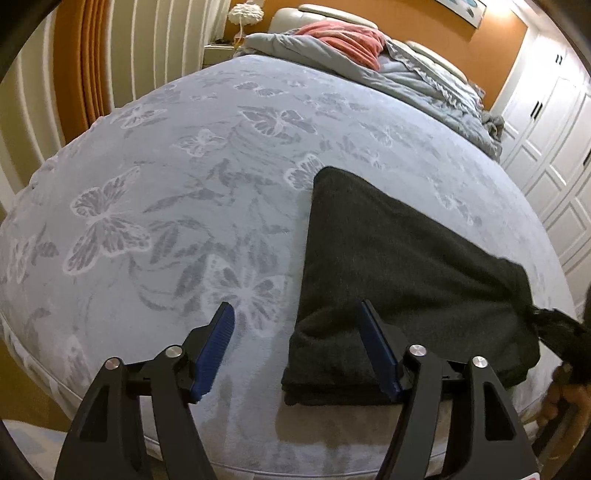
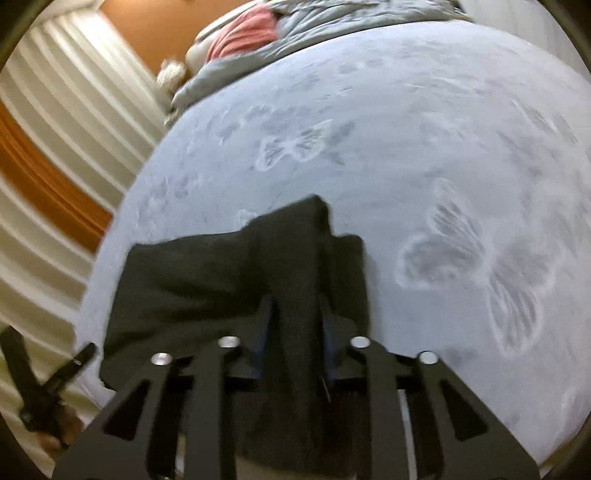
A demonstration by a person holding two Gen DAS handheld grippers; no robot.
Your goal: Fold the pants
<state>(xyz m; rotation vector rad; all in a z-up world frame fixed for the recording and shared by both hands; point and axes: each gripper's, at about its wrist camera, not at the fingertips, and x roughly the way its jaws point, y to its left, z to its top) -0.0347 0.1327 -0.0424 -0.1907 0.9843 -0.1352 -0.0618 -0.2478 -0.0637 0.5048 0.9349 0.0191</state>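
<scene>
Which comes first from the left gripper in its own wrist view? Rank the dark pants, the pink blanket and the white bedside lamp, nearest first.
Measured from the left gripper:
1. Dark pants: folded on the bed, right under the gripper's right finger.
2. Pink blanket: on the grey duvet at the far end of the bed.
3. White bedside lamp: beyond the bed's far left corner, slightly farther.

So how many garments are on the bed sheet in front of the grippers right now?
1. A single pair of dark pants, folded near the bed's front edge; the right gripper is shut on its end, the left gripper open beside it. Bedding piled at the headboard could hide more.
</scene>
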